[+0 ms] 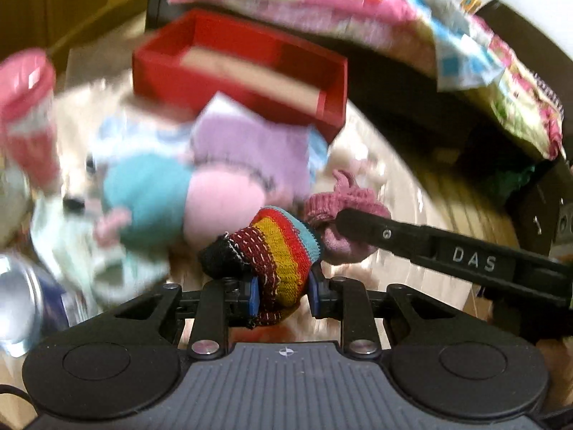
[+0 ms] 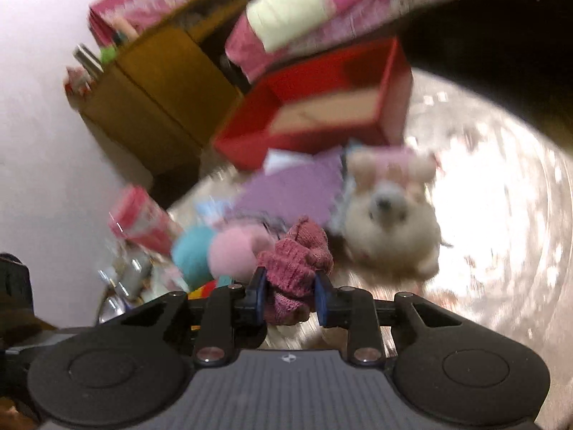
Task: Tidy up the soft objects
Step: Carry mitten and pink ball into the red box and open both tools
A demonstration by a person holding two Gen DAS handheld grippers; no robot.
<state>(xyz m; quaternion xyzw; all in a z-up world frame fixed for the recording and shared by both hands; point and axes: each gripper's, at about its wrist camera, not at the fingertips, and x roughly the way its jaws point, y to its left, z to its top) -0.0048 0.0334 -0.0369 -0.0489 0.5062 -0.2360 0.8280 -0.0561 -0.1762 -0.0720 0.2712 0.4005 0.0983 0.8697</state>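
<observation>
My left gripper (image 1: 281, 292) is shut on a striped knit piece (image 1: 272, 251) in black, maroon, yellow, red and teal. My right gripper (image 2: 290, 295) is shut on a dusty-pink knit piece (image 2: 295, 263); it also shows in the left wrist view (image 1: 343, 211), held by the right gripper's black finger (image 1: 394, 233). The two knit pieces touch. A red open box (image 1: 250, 71) (image 2: 322, 107) stands behind. Before it lie a purple cloth (image 1: 250, 143) (image 2: 293, 193), a teal-and-pink soft toy (image 1: 179, 193) (image 2: 222, 251) and a cream plush animal (image 2: 390, 225). Both views are blurred.
A pink cup (image 1: 27, 107) (image 2: 139, 218) stands at the left, with a metal can (image 1: 25, 308) nearer. Folded pink patterned bedding (image 1: 358, 3) (image 2: 340, 3) lies behind the box. A wooden cabinet (image 2: 154, 100) stands at the far left. The table (image 2: 501, 233) is shiny and round.
</observation>
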